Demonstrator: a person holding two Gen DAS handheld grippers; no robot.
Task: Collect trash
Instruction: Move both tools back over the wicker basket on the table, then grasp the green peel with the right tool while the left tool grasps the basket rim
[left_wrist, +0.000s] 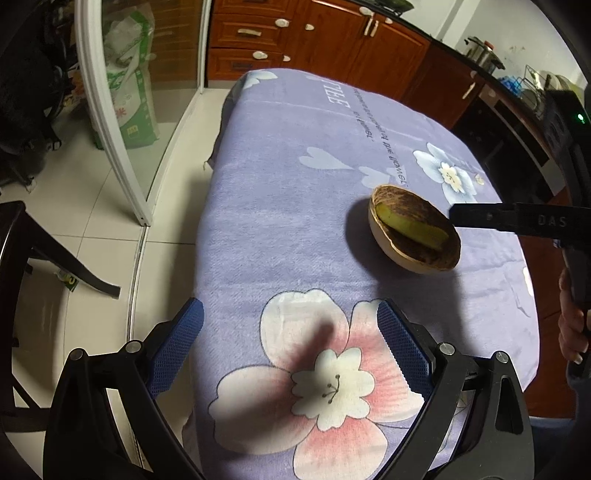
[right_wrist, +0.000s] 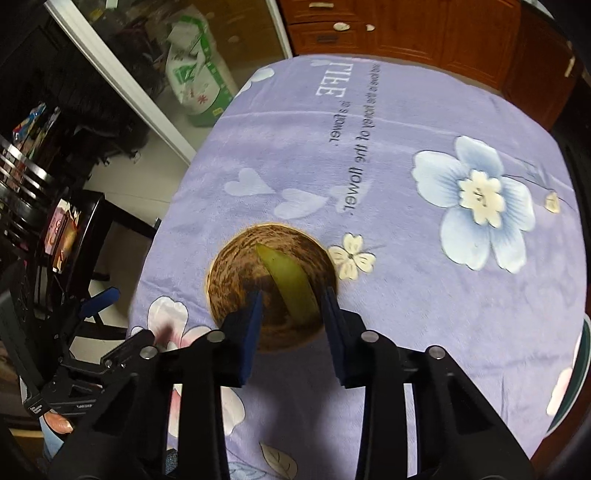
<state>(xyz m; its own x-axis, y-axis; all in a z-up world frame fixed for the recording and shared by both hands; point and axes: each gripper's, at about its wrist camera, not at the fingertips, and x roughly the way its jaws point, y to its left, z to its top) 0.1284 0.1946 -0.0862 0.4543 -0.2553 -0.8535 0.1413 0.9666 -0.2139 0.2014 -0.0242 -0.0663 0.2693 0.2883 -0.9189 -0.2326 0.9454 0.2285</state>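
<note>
Right gripper (right_wrist: 291, 325) hangs just over the near rim of the coconut-shell bowl (right_wrist: 240, 280), jaws apart and holding nothing, with the green peel (right_wrist: 291, 284) lying in the bowl between them, its long axis running roughly away from the camera. Left gripper (left_wrist: 290, 343) (also spread wide, empty) sits farther back over the bench (left_wrist: 280, 192), draped in a lilac flowered cloth. Wooden kitchen cabinets (left_wrist: 332, 40) stand beyond.
</note>
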